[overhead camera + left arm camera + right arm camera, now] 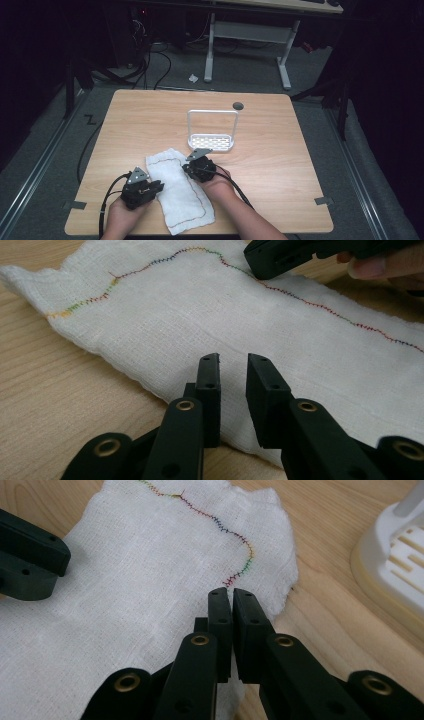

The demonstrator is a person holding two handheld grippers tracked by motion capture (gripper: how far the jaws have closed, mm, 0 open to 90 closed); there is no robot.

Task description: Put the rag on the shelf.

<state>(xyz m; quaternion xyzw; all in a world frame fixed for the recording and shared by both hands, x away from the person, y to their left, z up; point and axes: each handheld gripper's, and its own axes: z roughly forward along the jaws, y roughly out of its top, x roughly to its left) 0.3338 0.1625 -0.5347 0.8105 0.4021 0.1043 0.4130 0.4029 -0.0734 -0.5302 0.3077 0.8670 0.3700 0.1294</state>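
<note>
- The left gripper (150, 189) rests on the tabletop (280, 150) close to its near edge, left of centre, at the left long side of the cloth (180, 192). In the left gripper view its jaws stand a little apart, a narrow gap between them, hovering over the cloth's edge with no fabric pinched.
- The cloth, white gauze with a wavy multicoloured stitched line (300, 297) near its border, lies flat as a long strip. It runs from the near edge of the tabletop, slightly left of centre, back toward the middle.
- The right gripper (192, 167) sits at the cloth's right long side, toward the far end of the strip. In the right gripper view its jaws are all but closed, the tips just over the cloth's border by the stitching; whether a thin layer of fabric is caught between them I cannot tell, though nothing looks lifted.
- A white rack (212, 131) with an upright wire frame stands just beyond the cloth, near the middle of the tabletop, apart from the fabric.
- Judged step: both tongs are lining up on opposite long edges, seemingly before a fold or a lift.
- The next move probably calls for each pair of jaws to open enough to take an edge, then close firmly, both lifting together so the gauze does not bunch or slip.
</note>
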